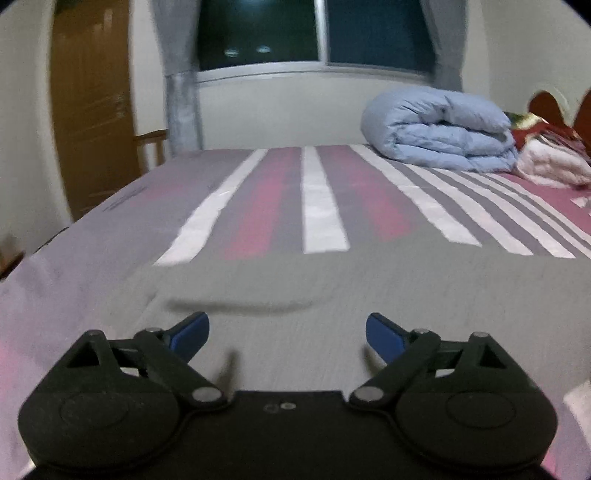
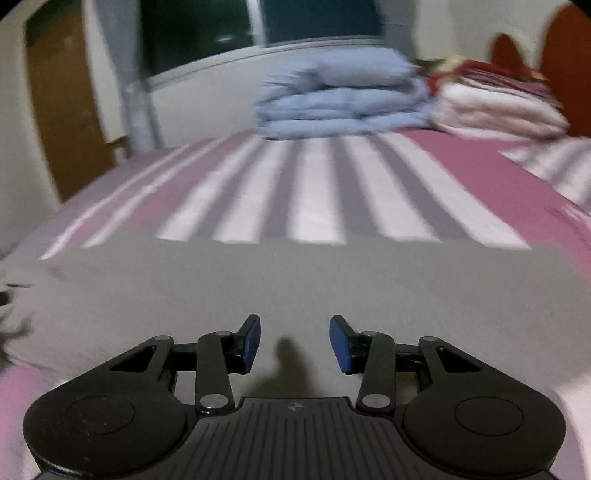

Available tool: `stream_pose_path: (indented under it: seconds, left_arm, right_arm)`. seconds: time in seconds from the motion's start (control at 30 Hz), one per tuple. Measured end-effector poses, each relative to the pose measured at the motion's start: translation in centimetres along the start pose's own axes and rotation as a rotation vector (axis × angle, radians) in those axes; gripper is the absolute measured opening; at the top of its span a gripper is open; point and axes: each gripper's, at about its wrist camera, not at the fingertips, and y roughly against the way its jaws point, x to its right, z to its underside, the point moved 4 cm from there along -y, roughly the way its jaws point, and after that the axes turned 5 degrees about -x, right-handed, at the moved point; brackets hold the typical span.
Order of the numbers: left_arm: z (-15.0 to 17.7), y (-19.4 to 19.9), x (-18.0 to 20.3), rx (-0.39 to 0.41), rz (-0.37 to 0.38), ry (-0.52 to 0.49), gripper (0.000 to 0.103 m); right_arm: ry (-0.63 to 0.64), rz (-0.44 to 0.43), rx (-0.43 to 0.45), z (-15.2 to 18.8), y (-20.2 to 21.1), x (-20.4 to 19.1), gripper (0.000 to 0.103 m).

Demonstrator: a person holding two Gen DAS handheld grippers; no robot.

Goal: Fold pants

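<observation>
Pants: you have the pants (image 1: 295, 295) spread flat on the bed (image 1: 321, 199), nearest you, across its near edge.
Left gripper: your left gripper (image 1: 287, 338) sits over the pants, jaws apart, holding nothing.
Right gripper: your right gripper (image 2: 294, 341) sits over the pants (image 2: 295, 280) too, jaws apart.
Duvet: the folded duvet (image 1: 439, 129) lies on the bed's far right, beyond the pants.
Blankets: the blankets (image 1: 550, 162) lie just right of the duvet, touching it.
Window: the window (image 1: 314, 33) stands behind the bed.
Door: the door (image 1: 92, 107) stands to your far left.
</observation>
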Motion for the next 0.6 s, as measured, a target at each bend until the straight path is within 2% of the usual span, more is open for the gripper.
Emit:
stream_pose_path:
  seconds: [0.1,0.2,0.27,0.3,0.37,0.43,0.47,0.53,0.57,0.6]
  left_arm:
    - [-1.9,-3.1,1.5,-0.063,0.034,-0.07,0.087]
    - [-0.8,-7.8,2.2,-0.197,0.016,-0.1,0.09]
    - [-0.2,-8.8,1.6,-0.192,0.032,-0.057,0.094]
    - [-0.2,-8.8,1.5,-0.194,0.033,-0.046,0.094]
    - [-0.4,-8.1,1.6,-0.182,0.022,-0.048,0.09]
    - [-0.3,-7.1,1.8,-0.153,0.017,-0.061,0.09]
    - [-0.3,-6.8,1.8,-0.146,0.019,-0.059,0.09]
    - [0.1,-6.9,2.1,-0.16,0.028,-0.065,0.09]
    - [0.3,-7.0,2.1,-0.162,0.023,-0.065,0.091]
    - [0.3,-7.1,2.1,-0.162,0.022,-0.058,0.091]
  right_arm:
    - [0.046,-0.06,-0.024,-2.4,-3.3,-4.5,0.042]
    - [0.112,-0.047,-0.088,-4.0,-8.0,-7.1,0.042]
    - [0.123,-0.018,-0.178,-3.6,-11.4,-7.2,0.045]
    - [0.129,-0.02,-0.181,-3.5,-12.1,-7.1,0.047]
    - [0.13,-0.018,-0.168,-4.1,-11.9,-6.9,0.047]
    - [0.11,-0.028,-0.085,-4.8,-10.5,-6.6,0.047]
    - [0.096,-0.009,-0.064,-5.0,-10.2,-6.1,0.05]
    - [0.066,0.049,-0.068,-5.0,-10.7,-5.1,0.075]
    - [0.051,0.086,-0.108,-4.8,-11.6,-4.3,0.09]
    - [0.046,0.093,-0.17,-4.3,-12.6,-3.7,0.094]
